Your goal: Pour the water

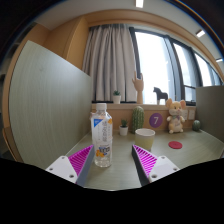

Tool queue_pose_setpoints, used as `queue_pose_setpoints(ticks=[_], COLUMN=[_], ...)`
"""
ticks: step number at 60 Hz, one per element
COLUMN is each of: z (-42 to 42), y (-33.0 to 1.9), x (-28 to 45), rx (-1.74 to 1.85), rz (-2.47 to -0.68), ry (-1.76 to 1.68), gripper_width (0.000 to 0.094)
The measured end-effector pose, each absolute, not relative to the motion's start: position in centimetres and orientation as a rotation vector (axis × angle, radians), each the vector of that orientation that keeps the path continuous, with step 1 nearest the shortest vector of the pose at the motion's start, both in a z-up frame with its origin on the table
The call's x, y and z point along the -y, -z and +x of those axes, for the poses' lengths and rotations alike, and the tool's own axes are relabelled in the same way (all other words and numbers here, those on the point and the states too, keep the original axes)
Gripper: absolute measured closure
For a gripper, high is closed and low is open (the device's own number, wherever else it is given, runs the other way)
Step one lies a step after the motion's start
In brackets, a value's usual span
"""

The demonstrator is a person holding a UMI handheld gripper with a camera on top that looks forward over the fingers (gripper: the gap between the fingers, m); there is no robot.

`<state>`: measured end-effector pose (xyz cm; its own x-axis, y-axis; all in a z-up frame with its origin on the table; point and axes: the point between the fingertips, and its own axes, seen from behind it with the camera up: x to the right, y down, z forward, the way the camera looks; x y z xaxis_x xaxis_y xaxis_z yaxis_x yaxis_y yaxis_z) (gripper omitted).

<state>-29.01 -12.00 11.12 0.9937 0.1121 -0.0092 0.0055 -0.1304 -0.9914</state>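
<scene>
A clear plastic water bottle (pixel 102 137) with a white cap and a white and yellow label stands upright on the grey desk (pixel 190 150). It stands just ahead of my left finger (pixel 82 160), nearer to it than to the right finger (pixel 144 158). My gripper (pixel 113 160) is open, its magenta pads spread wide, with a gap between the bottle and each finger. A white bowl (pixel 145 132) sits on the desk beyond the fingers, to the right of the bottle.
A grey partition panel (pixel 45 100) stands to the left. At the back are a small cup (pixel 124 128), a plush bear (pixel 176 117), a purple round sign (pixel 156 120) and a red disc (pixel 175 145). Curtains and a window lie behind.
</scene>
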Motion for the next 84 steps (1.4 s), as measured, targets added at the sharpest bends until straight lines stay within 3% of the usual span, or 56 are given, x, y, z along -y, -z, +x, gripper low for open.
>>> queue_pose_setpoints(ticks=[30,35,39,52,68,84], z=[-34.7,-35.0,-34.1,-34.5,-32.6,-30.9], y=[-11.6,-11.4,-10.9,-11.1,-12.6,-17.5], x=[1.7,0.8,0.3,0.6,-2.4,-8.7], rx=[0.137,0.155,0.147,0.153,-0.005,-0.521], rz=[-1.681,-1.674,-1.686,-1.656,-1.695,-1.568], ry=[-0.141,-0.136,-0.077,-0.137,-0.218,-0.808], gripper_width=[0.0189,0.0266,0.0387,0.0587,0.0588,0.0587])
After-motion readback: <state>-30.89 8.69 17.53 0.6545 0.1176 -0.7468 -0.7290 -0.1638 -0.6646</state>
